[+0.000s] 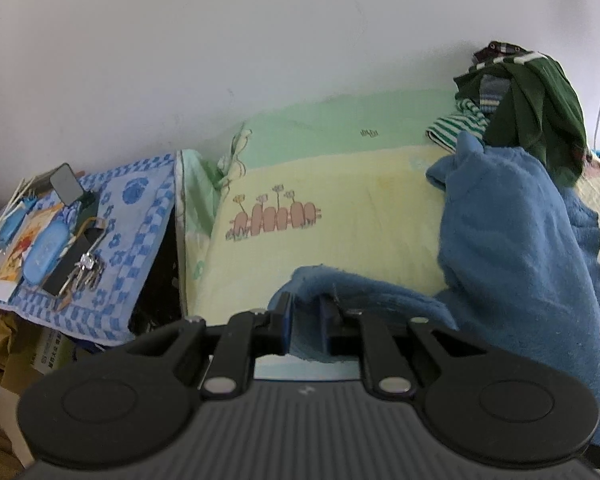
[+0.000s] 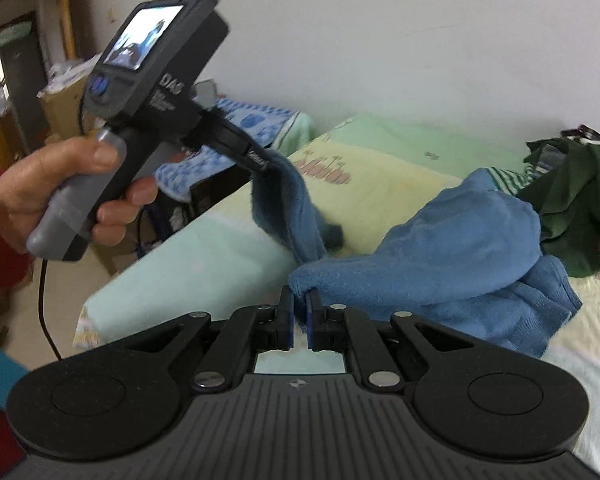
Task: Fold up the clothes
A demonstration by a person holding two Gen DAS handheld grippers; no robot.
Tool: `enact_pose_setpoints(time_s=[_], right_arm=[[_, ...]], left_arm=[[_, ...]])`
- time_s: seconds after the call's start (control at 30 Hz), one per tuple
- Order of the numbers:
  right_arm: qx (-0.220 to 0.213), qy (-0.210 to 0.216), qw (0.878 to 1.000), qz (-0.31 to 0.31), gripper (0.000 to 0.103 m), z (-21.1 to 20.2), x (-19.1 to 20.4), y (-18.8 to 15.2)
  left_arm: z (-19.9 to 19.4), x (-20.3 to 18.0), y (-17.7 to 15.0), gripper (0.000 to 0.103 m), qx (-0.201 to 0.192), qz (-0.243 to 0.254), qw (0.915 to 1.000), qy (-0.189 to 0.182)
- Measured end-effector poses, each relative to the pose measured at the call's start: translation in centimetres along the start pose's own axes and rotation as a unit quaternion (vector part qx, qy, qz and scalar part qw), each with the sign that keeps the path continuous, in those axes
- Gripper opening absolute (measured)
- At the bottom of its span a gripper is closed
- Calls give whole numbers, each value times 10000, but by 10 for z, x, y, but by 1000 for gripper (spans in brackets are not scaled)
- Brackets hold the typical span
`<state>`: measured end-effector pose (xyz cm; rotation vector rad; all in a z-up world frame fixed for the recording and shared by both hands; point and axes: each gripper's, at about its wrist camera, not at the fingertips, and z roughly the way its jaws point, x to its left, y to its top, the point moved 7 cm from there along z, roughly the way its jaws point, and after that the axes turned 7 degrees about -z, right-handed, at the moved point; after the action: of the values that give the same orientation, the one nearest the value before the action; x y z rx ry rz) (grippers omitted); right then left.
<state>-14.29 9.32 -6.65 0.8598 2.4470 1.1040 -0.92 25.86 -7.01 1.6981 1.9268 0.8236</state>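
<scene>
Blue fleece garment [image 2: 460, 248] held at two points above a bed [image 1: 360, 200].

The bed carries a yellow-and-green sheet; a pile [image 1: 532, 104] of green and striped clothes lies at its far end, against the wall. The garment rests bunched on the sheet beside the pile. Left claw [image 1: 306, 320], gripped by a hand [image 2: 60, 196], is closed on one raised edge; right claw [image 2: 299, 316] is closed on another. Keys [image 1: 85, 270] lie on a side table [image 1: 140, 208].

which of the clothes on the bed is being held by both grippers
The blue fleece garment: left gripper and right gripper each pinch an edge. The dark green garment lies untouched behind.
</scene>
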Motion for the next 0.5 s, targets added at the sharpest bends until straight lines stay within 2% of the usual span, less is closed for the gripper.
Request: enact_pose_setpoints(time_s=[0.07, 0.17, 0.2, 0.23, 0.3, 0.37, 0.43, 0.47, 0.5], right_arm=[[27, 141, 9999, -41, 6, 1, 2, 0], [-180, 1020, 9946, -104, 0, -8, 22, 7], [-273, 947, 9944, -384, 0, -10, 28, 12], [-361, 633, 9941, -800, 0, -11, 32, 17], [-426, 197, 9934, -1046, 0, -9, 21, 23], [-338, 69, 9973, -644, 1, -4, -3, 23], [-91, -321, 9990, -313, 3, 8, -32, 14], [45, -547, 9983, -176, 7, 15, -47, 9], [181, -772, 9968, -39, 13, 21, -61, 4]], left_arm=[[-1, -2, -6, 14, 59, 1, 10000, -55], [-2, -7, -13, 15, 130, 32, 9998, -113], [-3, -9, -15, 15, 142, 46, 9998, -130], [-3, -11, -17, 16, 130, 68, 9998, -136], [-3, -12, -20, 18, 100, 104, 9998, -124], [-1, -11, -21, 18, 116, 82, 9998, -144], [0, -14, -22, 18, 158, 77, 9996, -239], [1, -16, -23, 19, 177, 97, 9994, -293], [3, -20, -23, 27, 195, 138, 9992, -330]])
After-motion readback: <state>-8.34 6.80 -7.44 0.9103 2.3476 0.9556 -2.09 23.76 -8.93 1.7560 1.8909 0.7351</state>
